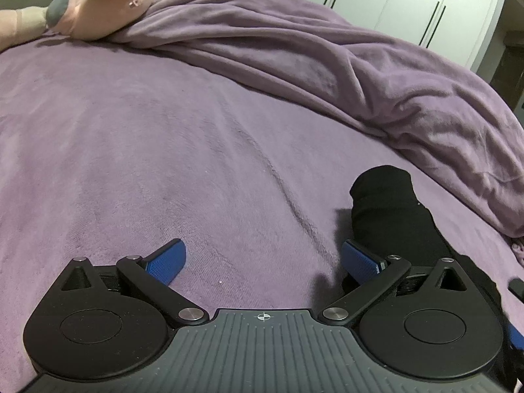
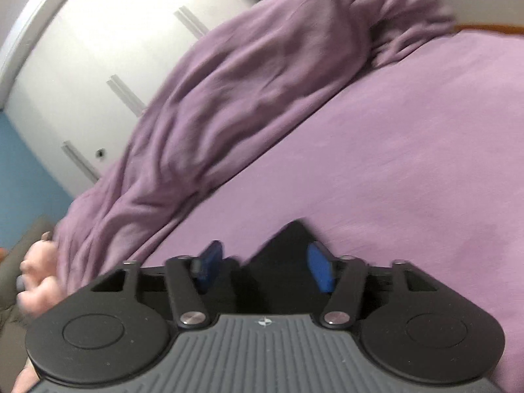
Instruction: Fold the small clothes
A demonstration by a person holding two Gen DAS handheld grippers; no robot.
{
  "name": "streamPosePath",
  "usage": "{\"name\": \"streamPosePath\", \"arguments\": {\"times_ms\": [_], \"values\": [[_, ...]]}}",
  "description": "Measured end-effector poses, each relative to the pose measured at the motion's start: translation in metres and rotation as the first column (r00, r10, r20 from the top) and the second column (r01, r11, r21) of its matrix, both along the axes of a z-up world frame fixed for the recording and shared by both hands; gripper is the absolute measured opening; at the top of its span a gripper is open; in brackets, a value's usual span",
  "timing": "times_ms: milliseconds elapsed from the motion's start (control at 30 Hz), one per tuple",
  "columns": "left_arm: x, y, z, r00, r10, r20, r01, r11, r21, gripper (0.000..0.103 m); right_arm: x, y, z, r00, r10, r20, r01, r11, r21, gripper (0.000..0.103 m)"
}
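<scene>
A small black garment (image 1: 386,203) lies crumpled on the purple bed cover (image 1: 163,147), low on the right in the left wrist view. My left gripper (image 1: 263,262) stands wide open just above the cover, with nothing between its blue pads. Its right finger (image 1: 360,262) is next to the garment's near end, which runs on behind that finger. In the blurred right wrist view, the black garment (image 2: 281,245) rises in a peak between the blue pads of my right gripper (image 2: 266,267). The jaws stand apart, and the left pad (image 2: 209,265) does not press on the cloth.
A bunched purple blanket (image 1: 327,65) (image 2: 213,98) runs along the far side of the bed. A pink plush toy (image 1: 108,3) with grey feet lies at the head end. White wardrobe doors (image 1: 409,0) (image 2: 98,65) stand behind the bed.
</scene>
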State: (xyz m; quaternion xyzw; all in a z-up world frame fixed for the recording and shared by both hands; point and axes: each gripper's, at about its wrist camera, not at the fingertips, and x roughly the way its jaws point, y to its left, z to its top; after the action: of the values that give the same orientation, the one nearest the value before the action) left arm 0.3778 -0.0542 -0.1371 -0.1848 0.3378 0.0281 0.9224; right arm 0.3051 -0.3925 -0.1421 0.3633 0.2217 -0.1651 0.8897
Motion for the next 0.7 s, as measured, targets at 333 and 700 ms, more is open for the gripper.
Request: {"name": "streamPosePath", "arguments": {"times_ms": [333, 700], "values": [[-0.027, -0.014, 0.036, 0.991, -0.063, 0.118, 0.054, 0.995, 0.084, 0.103, -0.06, 0.041, 0.036, 0.995, 0.095, 0.005, -0.093, 0.984, -0.151, 0.066], [-0.031, -0.022, 0.009, 0.97, -0.241, 0.024, 0.228, 0.942, 0.247, 0.103, -0.059, 0.067, 0.004, 0.946, 0.181, -0.269, -0.279, 0.877, -0.392, 0.08]]}}
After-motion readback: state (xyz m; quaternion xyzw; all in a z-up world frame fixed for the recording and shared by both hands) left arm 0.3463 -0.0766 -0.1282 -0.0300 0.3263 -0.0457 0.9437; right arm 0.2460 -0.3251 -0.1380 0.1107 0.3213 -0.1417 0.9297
